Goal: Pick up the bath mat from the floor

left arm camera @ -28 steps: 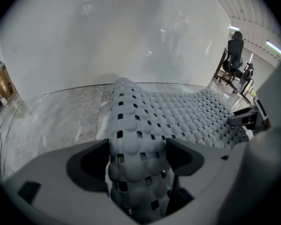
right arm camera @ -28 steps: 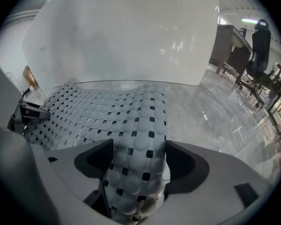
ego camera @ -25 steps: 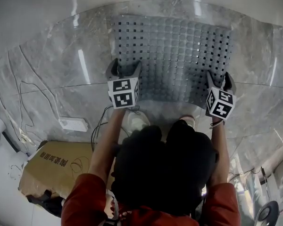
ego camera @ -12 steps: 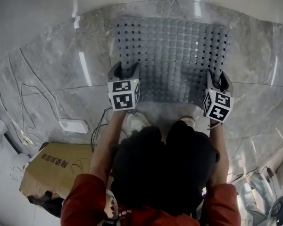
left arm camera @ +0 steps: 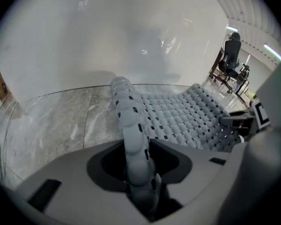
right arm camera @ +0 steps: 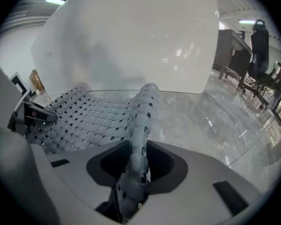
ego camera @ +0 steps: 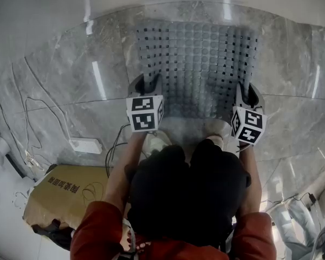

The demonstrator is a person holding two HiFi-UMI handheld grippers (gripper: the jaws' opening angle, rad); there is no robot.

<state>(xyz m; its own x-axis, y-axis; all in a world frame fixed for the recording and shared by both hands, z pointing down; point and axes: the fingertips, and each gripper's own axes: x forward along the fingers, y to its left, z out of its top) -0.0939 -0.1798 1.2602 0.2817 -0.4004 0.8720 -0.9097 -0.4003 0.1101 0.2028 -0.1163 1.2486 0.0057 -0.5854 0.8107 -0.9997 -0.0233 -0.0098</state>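
The grey bath mat (ego camera: 197, 58), bumpy and full of small holes, lies on the marble floor (ego camera: 59, 75) in the head view. My left gripper (ego camera: 145, 86) is at its near left corner and my right gripper (ego camera: 246, 95) at its near right corner. Both sets of jaws have just been closing, with the mat's edge between them. In the left gripper view the mat's edge (left arm camera: 131, 130) is pinched in my left gripper (left arm camera: 140, 177) and curls up off the floor. The right gripper view shows the opposite edge (right arm camera: 141, 121) pinched in my right gripper (right arm camera: 133, 175).
A cardboard box (ego camera: 62, 191) sits at the near left, with a white power strip (ego camera: 85, 144) and loose cables (ego camera: 21, 118) beside it. The person's shoes (ego camera: 156, 141) stand at the mat's near edge. A white wall (left arm camera: 107, 32) rises just beyond the mat. Office chairs (left arm camera: 230, 55) stand further off.
Both grippers' jaws have closed onto the mat's near corners. The near edge has lifted a little and the hands have drawn slightly back and up.
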